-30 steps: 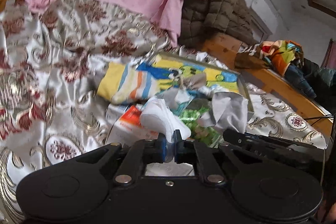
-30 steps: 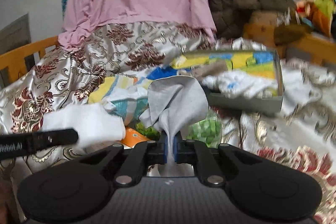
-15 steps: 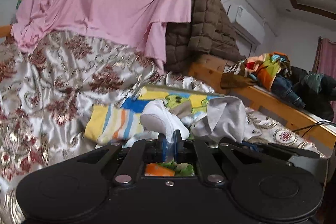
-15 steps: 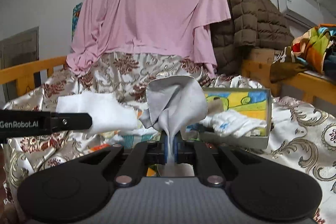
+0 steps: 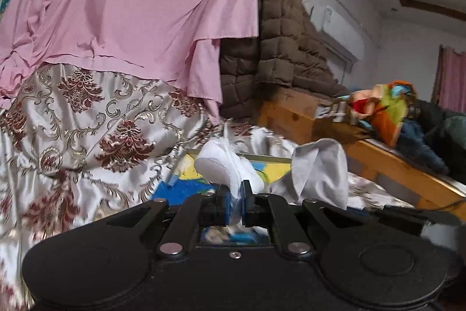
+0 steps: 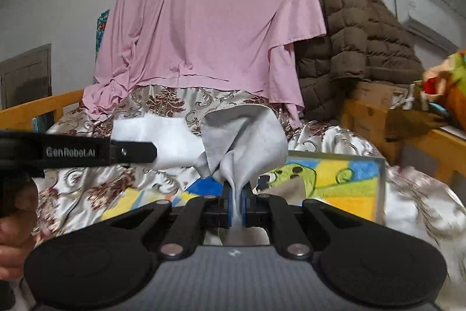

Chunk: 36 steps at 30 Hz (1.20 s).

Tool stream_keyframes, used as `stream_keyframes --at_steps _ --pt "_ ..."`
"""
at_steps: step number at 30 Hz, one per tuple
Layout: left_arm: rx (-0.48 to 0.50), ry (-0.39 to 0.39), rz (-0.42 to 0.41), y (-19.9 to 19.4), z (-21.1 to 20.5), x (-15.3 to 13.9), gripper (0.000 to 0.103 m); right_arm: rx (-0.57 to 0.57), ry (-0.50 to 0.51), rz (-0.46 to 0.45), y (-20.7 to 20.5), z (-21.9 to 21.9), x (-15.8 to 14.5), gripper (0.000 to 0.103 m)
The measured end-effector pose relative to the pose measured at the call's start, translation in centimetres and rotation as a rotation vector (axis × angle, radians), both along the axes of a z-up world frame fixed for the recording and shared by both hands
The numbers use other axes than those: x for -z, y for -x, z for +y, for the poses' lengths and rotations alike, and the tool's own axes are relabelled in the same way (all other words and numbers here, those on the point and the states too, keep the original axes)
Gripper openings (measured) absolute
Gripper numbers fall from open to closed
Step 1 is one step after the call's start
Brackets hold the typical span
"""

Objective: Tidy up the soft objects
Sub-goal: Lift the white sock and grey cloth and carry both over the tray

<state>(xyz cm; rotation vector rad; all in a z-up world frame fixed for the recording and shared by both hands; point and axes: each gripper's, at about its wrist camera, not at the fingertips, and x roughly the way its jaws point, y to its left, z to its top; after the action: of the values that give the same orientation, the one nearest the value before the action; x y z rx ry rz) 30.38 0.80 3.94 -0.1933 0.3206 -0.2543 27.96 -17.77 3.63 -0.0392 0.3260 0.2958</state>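
Observation:
My left gripper (image 5: 235, 194) is shut on a white cloth (image 5: 221, 165) that bunches up above the fingertips. My right gripper (image 6: 236, 191) is shut on a grey cloth (image 6: 244, 136) that fans out above the pads. In the left wrist view the grey cloth (image 5: 320, 168) hangs to the right. In the right wrist view the left gripper (image 6: 139, 152) reaches in from the left, with the white cloth (image 6: 163, 133) behind it. Both are held above a bed. A shallow box (image 6: 343, 179) with a colourful cartoon picture lies below and ahead.
A floral satin bedspread (image 5: 87, 118) covers the bed. A pink sheet (image 6: 218, 19) hangs at the back beside a brown quilted coat (image 6: 358, 34). A wooden bed rail (image 5: 387, 162) carries a pile of colourful clothes (image 5: 387, 112). A hand (image 6: 14, 223) grips the left tool.
Both grippers have risen with their cloths still clamped. The heap of items on the bed has dropped out of sight below, and more of the wall and hanging sheet shows.

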Motion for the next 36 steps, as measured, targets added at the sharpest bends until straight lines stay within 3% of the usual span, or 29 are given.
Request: stream_keyframes --at_steps 7,13,17,25,36 --pt "-0.022 0.036 0.1 -9.6 1.9 2.7 0.007 -0.009 -0.03 0.137 -9.8 0.8 1.7 0.006" --pt "-0.006 0.036 0.197 -14.3 2.4 5.3 0.007 -0.012 -0.001 0.248 -14.8 2.0 4.3 0.006" --pt "-0.008 0.0 0.259 -15.5 2.3 7.0 0.007 -0.01 0.022 0.302 -16.4 2.7 5.6 0.006" --pt "-0.009 0.036 0.389 -17.0 3.3 9.3 0.007 -0.019 0.098 0.345 -17.5 4.7 6.6 0.006" --pt "-0.011 0.018 0.459 -17.6 3.5 10.1 0.009 -0.013 0.132 0.409 -18.4 5.7 7.4 0.008"
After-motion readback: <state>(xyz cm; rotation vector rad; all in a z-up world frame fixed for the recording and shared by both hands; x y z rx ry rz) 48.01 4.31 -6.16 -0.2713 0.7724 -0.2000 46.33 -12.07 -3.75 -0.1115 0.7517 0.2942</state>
